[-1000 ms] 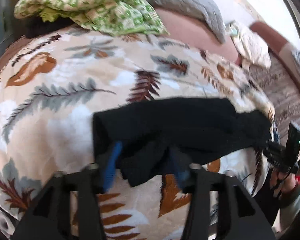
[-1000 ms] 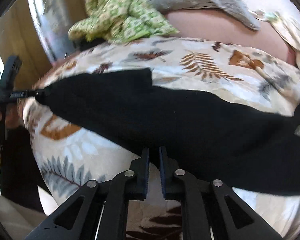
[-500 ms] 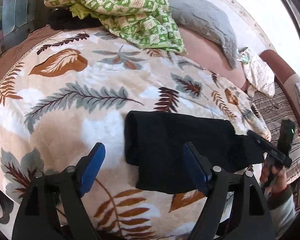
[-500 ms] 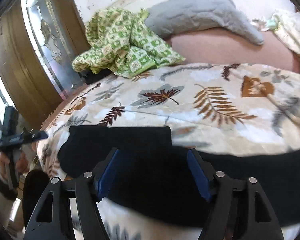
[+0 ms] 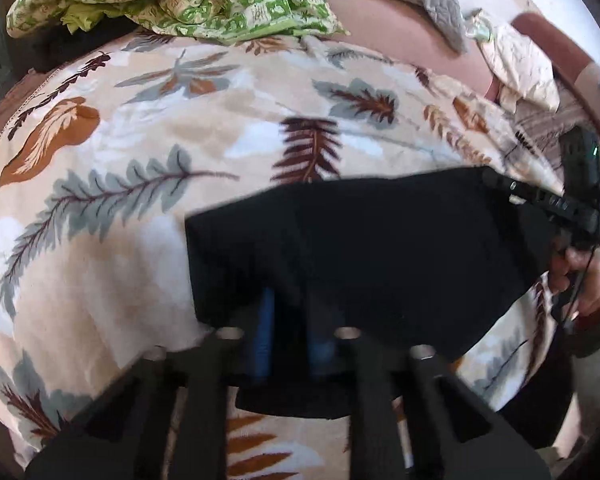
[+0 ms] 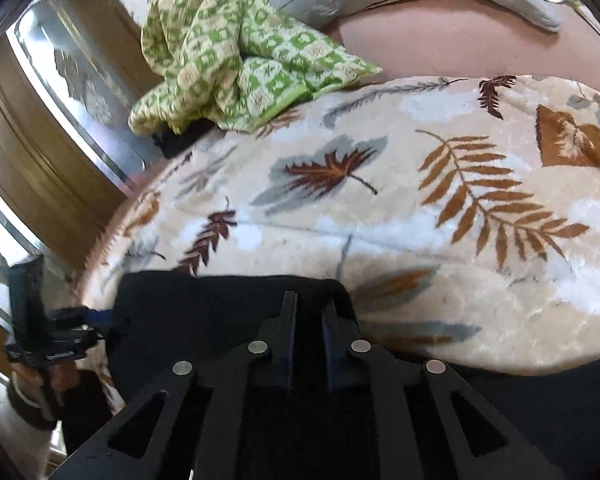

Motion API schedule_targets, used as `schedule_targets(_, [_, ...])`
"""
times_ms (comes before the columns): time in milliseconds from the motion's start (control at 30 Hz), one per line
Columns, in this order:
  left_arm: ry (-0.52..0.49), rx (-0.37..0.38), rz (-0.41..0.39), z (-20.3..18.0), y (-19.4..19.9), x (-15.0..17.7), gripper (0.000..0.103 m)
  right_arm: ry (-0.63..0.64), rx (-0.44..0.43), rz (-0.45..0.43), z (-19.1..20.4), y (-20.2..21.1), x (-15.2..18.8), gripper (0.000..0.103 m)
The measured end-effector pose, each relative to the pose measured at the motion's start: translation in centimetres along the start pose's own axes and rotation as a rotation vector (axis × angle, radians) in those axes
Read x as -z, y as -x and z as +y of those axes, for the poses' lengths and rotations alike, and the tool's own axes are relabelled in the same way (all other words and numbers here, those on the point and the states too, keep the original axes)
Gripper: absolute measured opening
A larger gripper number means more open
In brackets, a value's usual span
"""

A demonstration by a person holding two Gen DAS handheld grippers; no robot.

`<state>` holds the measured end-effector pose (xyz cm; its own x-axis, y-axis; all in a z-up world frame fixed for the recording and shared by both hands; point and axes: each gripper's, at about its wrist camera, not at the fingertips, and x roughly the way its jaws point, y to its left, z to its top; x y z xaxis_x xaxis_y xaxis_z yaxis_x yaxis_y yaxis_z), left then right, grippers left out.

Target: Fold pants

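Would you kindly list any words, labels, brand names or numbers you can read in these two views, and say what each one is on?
No text can be read in either view.
Left gripper: a pale printed mark on its body, too small and blurred to read.
Right gripper: pale marks along its body and a green light, no legible characters.
Green checked cloth: patterned squares, not lettering.
Leaf blanket and black pants: no writing.

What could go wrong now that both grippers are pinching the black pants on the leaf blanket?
1. The left gripper seems to bite only near the edge of the black pants; a pull could slip it free.
2. The right gripper seems to grip bunched cloth, so the fold may come out uneven.
3. The plush leaf blanket could drag or get pinched along with the pants.
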<state>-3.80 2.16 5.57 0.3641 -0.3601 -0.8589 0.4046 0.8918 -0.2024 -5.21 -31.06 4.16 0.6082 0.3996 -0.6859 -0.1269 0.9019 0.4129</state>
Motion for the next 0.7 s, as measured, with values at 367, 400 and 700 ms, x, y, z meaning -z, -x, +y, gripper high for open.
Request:
schedule_targets(367, [-0.010, -0.051, -0.034, 0.3, -1.0, -3.1, 0.007, -0.098, 0.005, -0.059, -1.2, -0.9, -0.7, 0.009])
schedule_targets(400, [0.004, -0.062, -0.017, 0.5, -1.7, -2.9, 0.015, -0.085, 0.030, -0.037, -1.1, -1.5, -0.4, 0.009])
schedule_targets(700, [0.088, -0.133, -0.129, 1.4, 1.9, -1.6, 0.049, -0.007, 0.152, -0.089, 0.3, 3.6, 2.7, 0.049])
